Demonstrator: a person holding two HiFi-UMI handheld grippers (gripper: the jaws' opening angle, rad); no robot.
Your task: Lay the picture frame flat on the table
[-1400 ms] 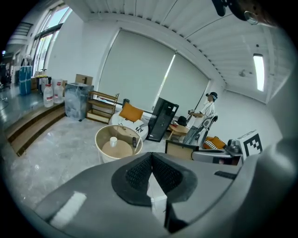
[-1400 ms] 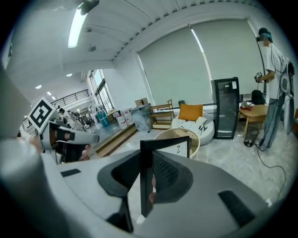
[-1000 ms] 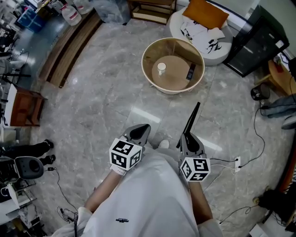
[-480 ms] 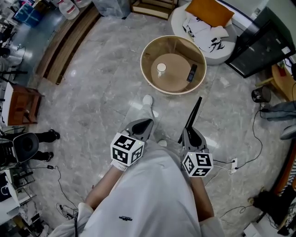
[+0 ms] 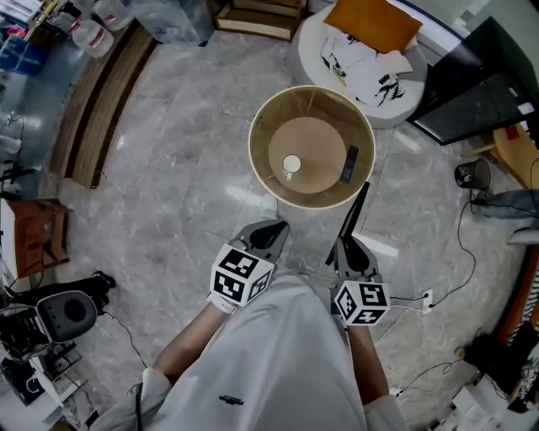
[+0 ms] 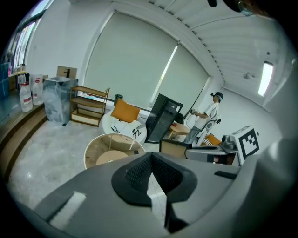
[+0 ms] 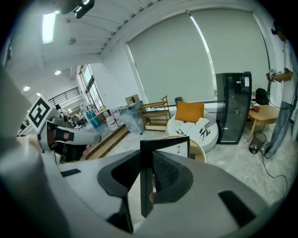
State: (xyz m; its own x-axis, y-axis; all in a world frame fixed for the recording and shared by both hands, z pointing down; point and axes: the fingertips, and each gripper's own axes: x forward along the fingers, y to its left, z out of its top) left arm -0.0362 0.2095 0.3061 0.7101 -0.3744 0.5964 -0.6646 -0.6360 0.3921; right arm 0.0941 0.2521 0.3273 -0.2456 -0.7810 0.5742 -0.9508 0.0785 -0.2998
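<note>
My right gripper (image 5: 346, 247) is shut on a thin black picture frame (image 5: 353, 216), held upright and edge-on, its top reaching the near rim of the round wooden table (image 5: 263, 181). In the right gripper view the frame (image 7: 160, 145) stands between the pads, its pale face turned to the right. The left gripper (image 5: 274, 228) is shut and holds nothing; its pads (image 6: 139, 174) meet in the left gripper view. On the walled tabletop stand a white cup (image 5: 291, 164) and a dark flat device (image 5: 348, 164).
Behind the table is a white round seat (image 5: 370, 63) with an orange cushion (image 5: 374, 23), and a black cabinet (image 5: 474, 82) at the right. Cables and a socket (image 5: 431, 295) lie on the marble floor at the right. A wooden bench (image 5: 101, 101) is at the left. A person (image 6: 208, 115) stands far off.
Both grippers have moved forward towards the round table, which now lies much closer in front of them. The frame stays clamped upright in the right gripper.
</note>
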